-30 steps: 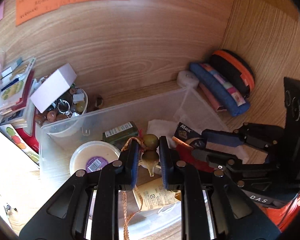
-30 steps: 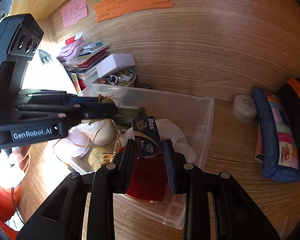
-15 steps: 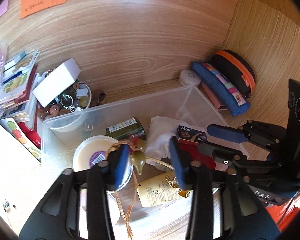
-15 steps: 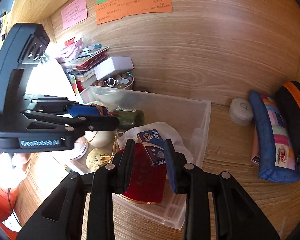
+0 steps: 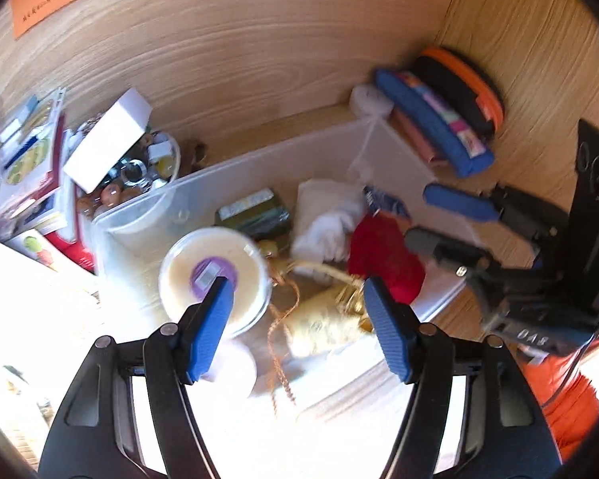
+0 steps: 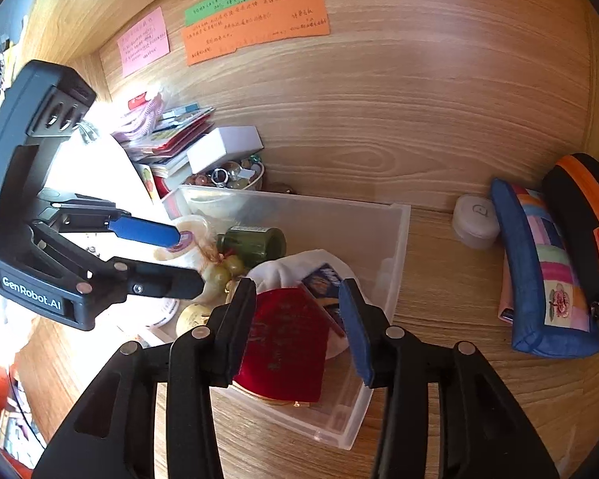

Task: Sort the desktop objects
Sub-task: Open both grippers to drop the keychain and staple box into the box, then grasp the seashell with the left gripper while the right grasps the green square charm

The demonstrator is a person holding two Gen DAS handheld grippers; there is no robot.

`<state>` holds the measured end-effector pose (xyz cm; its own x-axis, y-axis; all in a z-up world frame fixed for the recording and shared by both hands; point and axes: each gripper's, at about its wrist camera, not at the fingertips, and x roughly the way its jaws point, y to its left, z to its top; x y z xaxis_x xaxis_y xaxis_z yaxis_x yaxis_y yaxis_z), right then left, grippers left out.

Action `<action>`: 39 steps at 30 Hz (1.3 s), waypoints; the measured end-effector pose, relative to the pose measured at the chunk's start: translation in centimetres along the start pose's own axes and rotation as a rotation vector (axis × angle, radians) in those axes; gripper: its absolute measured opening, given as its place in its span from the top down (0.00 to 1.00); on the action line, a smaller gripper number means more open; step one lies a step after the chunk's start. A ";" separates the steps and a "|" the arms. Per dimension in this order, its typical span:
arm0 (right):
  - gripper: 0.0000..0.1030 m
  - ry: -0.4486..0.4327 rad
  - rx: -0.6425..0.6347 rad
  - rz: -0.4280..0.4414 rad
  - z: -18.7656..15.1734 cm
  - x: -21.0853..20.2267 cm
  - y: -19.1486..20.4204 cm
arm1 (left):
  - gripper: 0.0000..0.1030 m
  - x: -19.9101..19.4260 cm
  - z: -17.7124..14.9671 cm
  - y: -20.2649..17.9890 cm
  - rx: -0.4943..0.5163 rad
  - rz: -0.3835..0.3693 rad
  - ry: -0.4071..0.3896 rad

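Observation:
A clear plastic bin (image 6: 391, 239) (image 5: 331, 143) sits on the wooden desk. In it lie a red pouch (image 6: 287, 339) (image 5: 383, 255), a blue staple box (image 6: 327, 279) (image 5: 383, 199), a white cloth (image 5: 323, 215), a green jar (image 6: 255, 241) (image 5: 255, 211), a round cream tub (image 5: 211, 271) and a small gourd charm on a cord (image 6: 219, 273). My left gripper (image 5: 297, 311) is open and empty above the bin. My right gripper (image 6: 299, 311) is open and empty above the red pouch and staple box.
A bowl of beads and rings (image 6: 227, 175) under a white box (image 6: 223, 147), and a stack of booklets (image 6: 171, 131), stand left of the bin. A white round case (image 6: 475, 219), a blue patchwork pouch (image 6: 539, 275) and a black-orange case (image 6: 591, 215) lie at the right. Sticky notes (image 6: 255, 20) hang on the back wall.
My left gripper opened and let the gourd charm drop into the bin, then pulled back. My right gripper opened and released the staple box into the bin.

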<state>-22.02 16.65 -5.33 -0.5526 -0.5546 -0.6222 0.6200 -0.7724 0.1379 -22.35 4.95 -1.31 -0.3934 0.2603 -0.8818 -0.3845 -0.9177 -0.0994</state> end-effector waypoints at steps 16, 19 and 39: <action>0.51 -0.067 -0.002 0.010 -0.2 -1.4 0.9 | 0.28 -4.0 -6.3 1.3 -0.093 0.210 -0.063; 0.50 -0.079 0.003 0.012 -0.3 -1.5 1.1 | 0.28 -4.2 -7.9 1.6 -0.117 0.241 -0.065; 0.50 -0.074 -0.183 0.002 -4.5 -6.8 7.6 | 0.28 2.4 -12.9 -0.2 -0.060 0.313 0.003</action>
<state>-11.02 15.96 -3.49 -0.5861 -0.5827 -0.5629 0.7086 -0.7056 -0.0075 -12.46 1.92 -9.39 -0.4820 -0.0387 -0.8753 -0.1949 -0.9692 0.1502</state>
